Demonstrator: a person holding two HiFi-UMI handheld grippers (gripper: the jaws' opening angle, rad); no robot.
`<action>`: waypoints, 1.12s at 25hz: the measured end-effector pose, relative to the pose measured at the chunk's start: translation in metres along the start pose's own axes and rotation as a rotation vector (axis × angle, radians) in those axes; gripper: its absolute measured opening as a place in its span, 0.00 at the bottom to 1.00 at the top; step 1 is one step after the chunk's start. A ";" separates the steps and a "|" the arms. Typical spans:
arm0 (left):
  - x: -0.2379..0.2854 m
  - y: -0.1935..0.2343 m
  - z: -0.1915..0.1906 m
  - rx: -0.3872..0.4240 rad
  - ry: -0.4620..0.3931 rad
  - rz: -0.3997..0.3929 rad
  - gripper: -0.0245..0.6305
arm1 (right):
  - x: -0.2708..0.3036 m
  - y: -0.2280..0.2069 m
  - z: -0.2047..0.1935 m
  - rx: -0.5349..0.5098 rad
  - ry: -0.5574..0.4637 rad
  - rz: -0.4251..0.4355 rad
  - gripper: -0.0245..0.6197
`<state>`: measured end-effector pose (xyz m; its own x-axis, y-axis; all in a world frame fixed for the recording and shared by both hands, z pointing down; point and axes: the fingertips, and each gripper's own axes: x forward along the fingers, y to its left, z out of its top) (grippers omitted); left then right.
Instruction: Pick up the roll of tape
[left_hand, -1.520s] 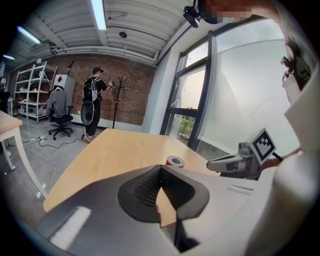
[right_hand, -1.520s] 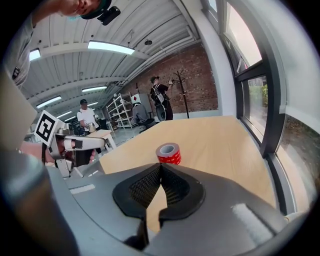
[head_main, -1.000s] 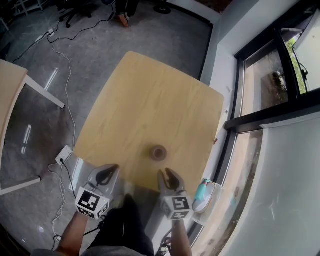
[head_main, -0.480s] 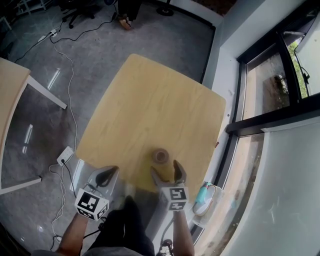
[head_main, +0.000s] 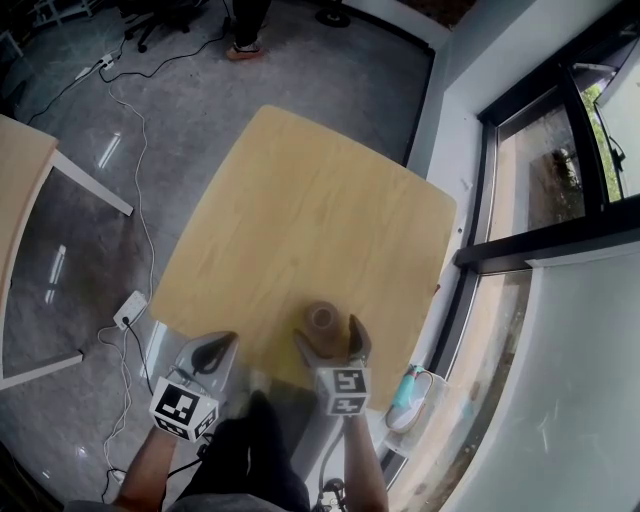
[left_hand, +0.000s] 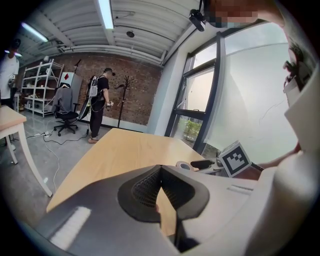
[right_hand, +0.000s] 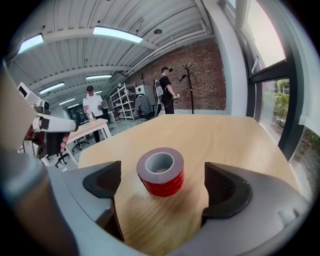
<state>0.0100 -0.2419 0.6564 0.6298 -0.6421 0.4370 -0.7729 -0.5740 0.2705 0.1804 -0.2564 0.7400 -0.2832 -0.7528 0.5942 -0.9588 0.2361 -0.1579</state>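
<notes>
The right claw (head_main: 329, 337) was opening wide to straddle the tape (right_hand: 161, 172), lying flat and untouched between its jaws at twelve o'clock; the left claw (head_main: 213, 352) sat closed, empty.

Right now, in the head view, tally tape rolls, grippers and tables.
Roll of tape: 1
Grippers: 2 (left gripper; right gripper, fingers opening, tape just between their tips, untouched)
Tables: 2 (near table; side table)
Total: 5
</notes>
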 end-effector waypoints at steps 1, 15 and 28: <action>0.001 0.001 -0.001 -0.001 0.001 0.001 0.04 | 0.002 0.000 0.000 -0.006 0.002 -0.001 0.87; 0.012 0.009 -0.001 -0.001 0.010 0.012 0.04 | 0.016 -0.004 -0.001 -0.076 0.053 -0.049 0.69; 0.010 0.009 0.003 0.004 0.003 0.014 0.04 | 0.013 -0.006 0.003 -0.063 0.028 -0.062 0.57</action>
<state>0.0094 -0.2552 0.6602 0.6189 -0.6486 0.4429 -0.7812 -0.5671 0.2611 0.1821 -0.2693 0.7461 -0.2219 -0.7501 0.6229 -0.9710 0.2282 -0.0710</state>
